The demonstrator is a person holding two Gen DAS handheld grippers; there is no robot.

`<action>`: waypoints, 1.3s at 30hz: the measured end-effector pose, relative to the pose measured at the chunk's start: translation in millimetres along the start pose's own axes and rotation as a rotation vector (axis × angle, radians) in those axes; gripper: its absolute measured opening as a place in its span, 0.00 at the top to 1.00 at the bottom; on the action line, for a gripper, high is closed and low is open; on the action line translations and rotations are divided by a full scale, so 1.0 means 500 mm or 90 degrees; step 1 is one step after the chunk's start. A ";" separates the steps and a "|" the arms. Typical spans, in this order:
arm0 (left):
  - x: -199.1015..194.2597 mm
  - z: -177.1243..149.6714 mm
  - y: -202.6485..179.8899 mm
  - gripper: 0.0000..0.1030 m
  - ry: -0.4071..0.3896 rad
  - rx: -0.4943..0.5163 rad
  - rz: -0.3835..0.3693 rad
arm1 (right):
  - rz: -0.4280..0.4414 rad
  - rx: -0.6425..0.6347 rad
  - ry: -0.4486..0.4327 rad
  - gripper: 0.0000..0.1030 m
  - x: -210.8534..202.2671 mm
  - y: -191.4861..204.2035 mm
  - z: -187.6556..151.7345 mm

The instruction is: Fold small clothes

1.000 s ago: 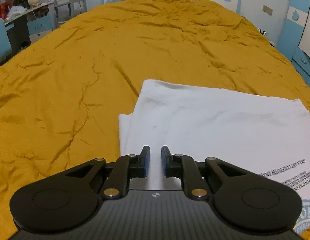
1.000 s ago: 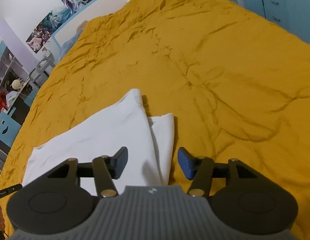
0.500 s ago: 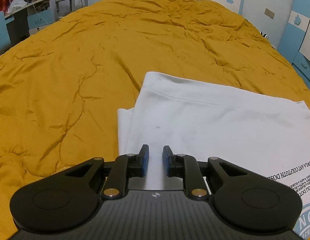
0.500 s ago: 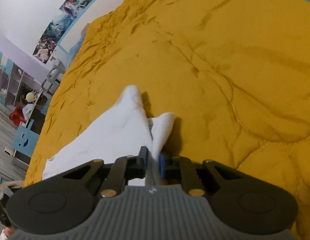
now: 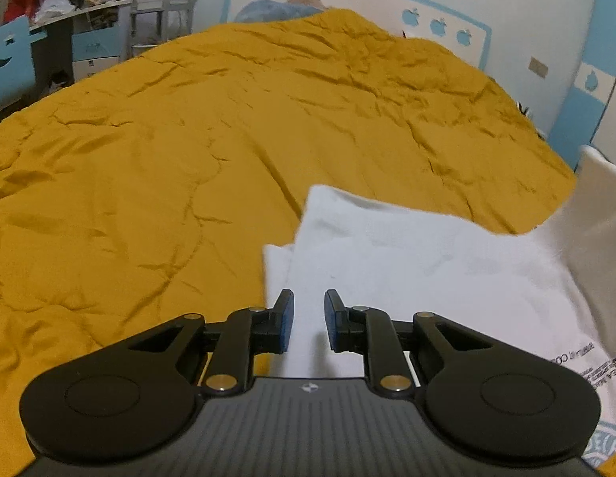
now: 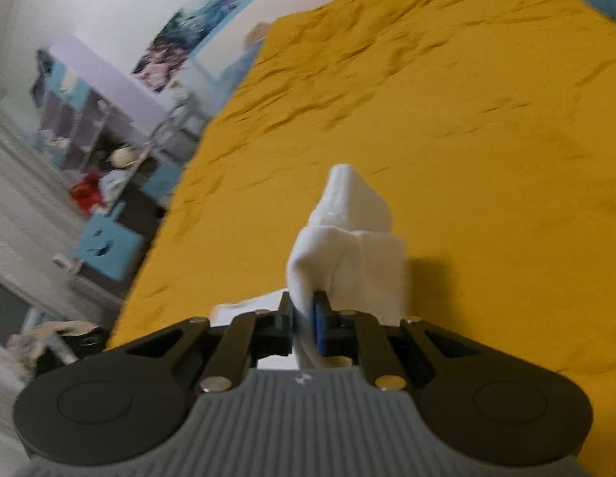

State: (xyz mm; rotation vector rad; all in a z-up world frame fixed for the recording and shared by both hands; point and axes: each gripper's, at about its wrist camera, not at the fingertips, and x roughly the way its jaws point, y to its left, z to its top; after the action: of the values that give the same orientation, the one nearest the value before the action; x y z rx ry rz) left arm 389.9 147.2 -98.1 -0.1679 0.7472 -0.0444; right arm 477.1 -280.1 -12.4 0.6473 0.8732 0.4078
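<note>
A white garment (image 5: 407, 262) with printed text near its right edge lies on a mustard-yellow bed cover (image 5: 168, 167). My left gripper (image 5: 309, 298) hovers low over the garment's left part. Its jaws stand a narrow gap apart, and the cloth shows flat beneath them rather than pinched. The garment's right side is raised, a white flap (image 5: 598, 202) standing up at the picture's edge. In the right wrist view my right gripper (image 6: 304, 302) is shut on a bunched fold of the white garment (image 6: 347, 230), held up above the yellow cover (image 6: 467, 127).
A desk and shelves with clutter (image 5: 49, 31) stand beyond the bed's left side, near a blue chair (image 6: 105, 246). A white and blue headboard (image 5: 439, 24) lies at the far end. A blue cabinet (image 5: 586, 91) stands at the right.
My right gripper closed on the garment's right edge and lifted it up and across, so that side now stands off the bed. The left gripper shifted slightly, its gap about the same.
</note>
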 end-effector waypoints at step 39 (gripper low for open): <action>-0.080 -0.007 0.149 0.79 -0.011 -0.144 -0.042 | -0.019 -0.116 0.151 0.86 0.453 0.461 -0.273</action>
State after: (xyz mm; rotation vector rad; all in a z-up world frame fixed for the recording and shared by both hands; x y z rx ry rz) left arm 356.6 224.1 -86.3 -0.4085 0.7288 -0.0206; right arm 483.5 68.2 -51.9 0.4226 1.0554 0.5385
